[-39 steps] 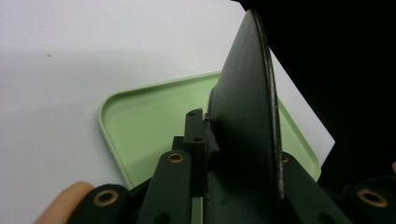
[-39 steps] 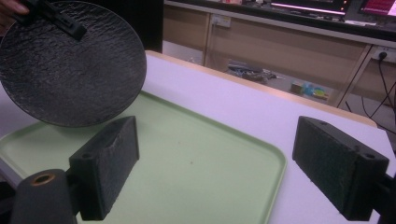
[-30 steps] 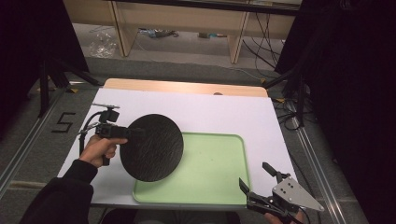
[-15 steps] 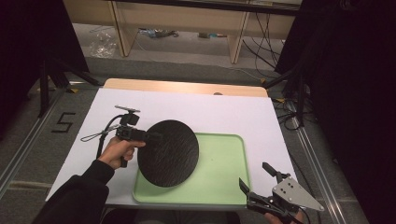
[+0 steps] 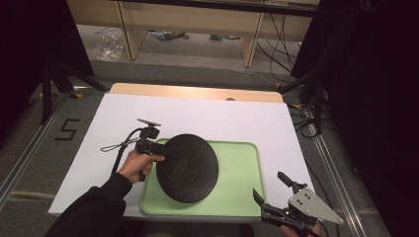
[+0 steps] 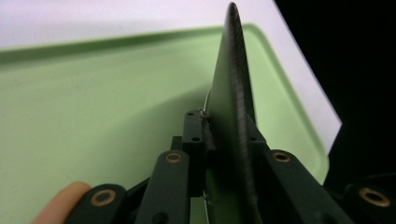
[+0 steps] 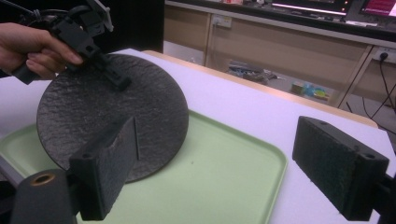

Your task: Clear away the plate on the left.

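Left gripper [image 5: 167, 149] clamped on the rim of the black plate [image 5: 188, 168], holding it tilted over the green tray [image 5: 242, 173]. Right gripper [image 5: 274, 190] wide open, empty, just off the tray's near-right corner, apart from the plate.

High view: fixed overhead at person's side, facing forward and down, takes in whole table [image 5: 222, 113]. Left gripper view: very close, sights edge-on along black plate [image 6: 233, 93] over green tray [image 6: 93, 93]. Right gripper view: low, near table corner, looks across at same plate and tray. All three share these.
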Tool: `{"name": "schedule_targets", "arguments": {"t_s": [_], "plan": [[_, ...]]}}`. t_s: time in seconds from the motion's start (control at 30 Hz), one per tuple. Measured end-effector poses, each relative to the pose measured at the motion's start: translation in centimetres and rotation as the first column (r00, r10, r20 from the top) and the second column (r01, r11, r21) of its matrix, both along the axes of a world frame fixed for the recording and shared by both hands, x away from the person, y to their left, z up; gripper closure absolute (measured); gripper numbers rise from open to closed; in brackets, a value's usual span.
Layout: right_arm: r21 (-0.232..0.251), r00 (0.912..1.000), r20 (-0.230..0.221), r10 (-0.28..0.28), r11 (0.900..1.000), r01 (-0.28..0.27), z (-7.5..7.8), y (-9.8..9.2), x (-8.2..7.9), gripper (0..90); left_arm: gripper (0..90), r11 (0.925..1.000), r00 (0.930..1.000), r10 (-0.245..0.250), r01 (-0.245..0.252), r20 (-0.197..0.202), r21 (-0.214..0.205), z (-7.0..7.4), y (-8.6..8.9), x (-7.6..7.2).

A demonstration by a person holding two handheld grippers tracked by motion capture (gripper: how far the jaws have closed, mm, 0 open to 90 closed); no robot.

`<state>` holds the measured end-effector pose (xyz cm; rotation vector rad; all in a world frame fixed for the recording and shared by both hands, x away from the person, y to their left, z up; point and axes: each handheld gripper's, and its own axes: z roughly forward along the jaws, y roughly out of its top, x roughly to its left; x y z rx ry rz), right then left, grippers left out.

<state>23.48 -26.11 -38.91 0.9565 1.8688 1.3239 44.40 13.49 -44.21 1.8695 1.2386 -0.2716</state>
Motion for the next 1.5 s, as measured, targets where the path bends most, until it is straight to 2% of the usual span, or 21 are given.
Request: {"name": "schedule_targets", "arguments": {"t_s": [0.1,0.13,0.17,0.2,0.27,0.33,0.43,0.53,0.6,0.63,0.73,0.9,0.93,0.97,1.0,1.03,1.1,1.13,1.17,1.33,1.5], "plan": [[0.0,1.0,0.0,0.001,1.0,-0.001,0.0,0.0,0.0,15.4,74.9,0.9985,0.9993,-0.037,0.037,-0.005,0.04,-0.3,0.3,0.2],[0.0,1.0,0.0,0.001,1.0,-0.001,0.0,0.0,0.0,15.4,74.2,0.9977,0.9981,-0.04,0.043,-0.047,0.053,-0.3,0.3,0.1],[0.0,1.0,-0.001,0.004,1.0,-0.004,0.0,0.0,0.0,15.4,72.7,0.996,0.9976,-0.046,0.05,-0.052,0.074,-0.4,0.4,0.1],[0.0,1.0,-0.001,0.003,1.0,-0.003,0.0,0.0,0.0,15.4,70.7,0.9888,0.9968,-0.078,0.08,-0.017,0.126,-0.6,0.5,0.2],[0.0,1.0,0.0,0.001,1.0,-0.001,0.0,0.0,0.0,15.4,69.2,0.9852,0.9945,-0.104,0.105,-0.012,0.135,-0.6,0.6,0.3],[-0.002,1.0,-0.001,0.002,1.0,-0.002,0.0,0.0,0.0,15.4,68.0,0.9863,0.9956,-0.085,0.09,-0.039,0.138,-0.3,0.1,-0.1],[-0.001,1.0,0.001,0.002,1.0,-0.002,0.0,0.0,0.0,15.4,63.0,0.9725,0.9922,-0.117,0.124,-0.043,0.197,-0.5,0.8,0.1],[0.001,1.0,-0.002,0.001,1.0,-0.001,0.0,0.0,0.0,15.4,62.8,0.9684,0.9929,-0.106,0.115,-0.054,0.221,-0.3,1.7,0.0],[0.0,1.0,-0.001,0.002,1.0,-0.002,0.0,0.0,0.0,15.4,64.6,0.9698,0.9887,-0.131,0.143,-0.073,0.198,-0.3,2.6,-0.1],[-0.001,1.0,-0.001,0.005,1.0,-0.005,0.0,0.0,0.0,15.4,66.3,0.9777,0.9906,-0.11,0.122,-0.082,0.171,-0.3,2.7,-0.2],[0.001,1.0,0.002,0.002,1.0,-0.002,0.0,0.0,0.1,15.4,66.4,0.9628,0.9868,-0.132,0.15,-0.093,0.225,-0.4,3.4,-0.1],[-0.001,1.0,-0.001,0.002,1.0,-0.002,0.0,0.0,0.0,15.4,67.4,0.9703,0.9911,-0.103,0.119,-0.083,0.21,-0.6,3.6,-0.2],[-0.001,1.0,-0.001,0.003,1.0,-0.003,0.0,0.0,0.0,15.4,68.3,0.9776,0.9945,-0.078,0.09,-0.07,0.19,-0.7,3.4,-0.2],[-0.002,1.0,-0.003,0.006,1.0,-0.006,0.0,0.0,0.1,15.4,68.7,0.9772,0.9946,-0.086,0.096,-0.059,0.19,-0.6,3.4,-0.2],[0.004,1.0,0.002,0.005,1.0,-0.005,-0.1,0.1,0.1,15.4,69.0,0.9862,0.9978,-0.041,0.049,-0.052,0.158,-0.7,2.9,-0.4],[0.004,1.0,0.005,0.006,1.0,-0.006,-0.1,0.1,0.1,15.4,69.4,0.9796,0.9962,-0.077,0.083,-0.041,0.183,-0.6,3.1,-0.2],[-0.012,0.9998,0.017,0.007,0.9999,-0.007,0.0,0.0,0.2,15.4,69.3,0.9864,0.9989,-0.039,0.043,-0.026,0.159,-0.8,2.3,-0.3],[-0.005,1.0,-0.004,0.007,1.0,-0.007,0.0,0.1,0.1,15.4,69.2,0.9815,0.9973,-0.069,0.073,-0.025,0.177,-0.9,2.2,-0.3],[-0.005,1.0,-0.005,0.007,1.0,-0.007,0.0,0.1,0.1,15.4,69.1,0.9865,0.9989,-0.041,0.044,-0.024,0.158,-1.0,1.7,-0.4],[-0.005,0.9999,-0.005,0.01,0.9999,-0.01,0.0,0.2,0.1,15.4,67.7,0.9851,0.9992,-0.038,0.036,0.009,0.168,-1.1,0.4,-0.6],[-0.009,1.0,-0.002,0.008,0.9999,-0.008,0.0,0.1,0.2,15.4,67.2,0.9848,0.9977,-0.067,0.065,0.009,0.161,-1.6,-1.0,-0.9]]}}
